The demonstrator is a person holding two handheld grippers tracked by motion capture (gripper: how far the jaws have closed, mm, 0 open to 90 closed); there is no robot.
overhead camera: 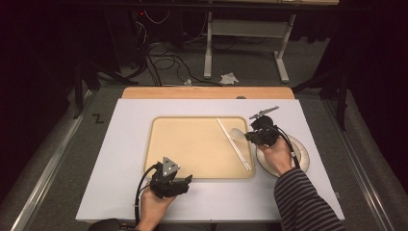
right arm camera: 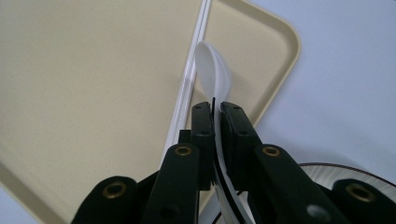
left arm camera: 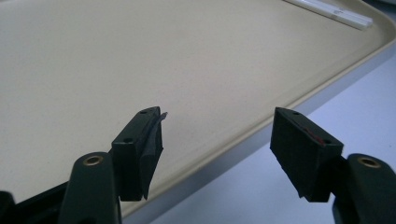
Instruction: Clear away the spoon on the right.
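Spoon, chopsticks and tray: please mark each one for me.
spoon (right arm camera: 212,65), right gripper view, on the white bowl beyond the right gripper.
chopsticks (overhead camera: 234,144), high view, mid-length of the white pair.
tray (overhead camera: 192,149), high view, bare beige floor.

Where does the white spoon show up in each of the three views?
High view: the white spoon sits right of centre, over the tray's right part, in the right gripper.
Left gripper view: not in this picture.
Right gripper view: upper centre, bowl rising above the shut jaws, handle clamped between them.
Shared landmark: the white chopsticks on the beige tray.
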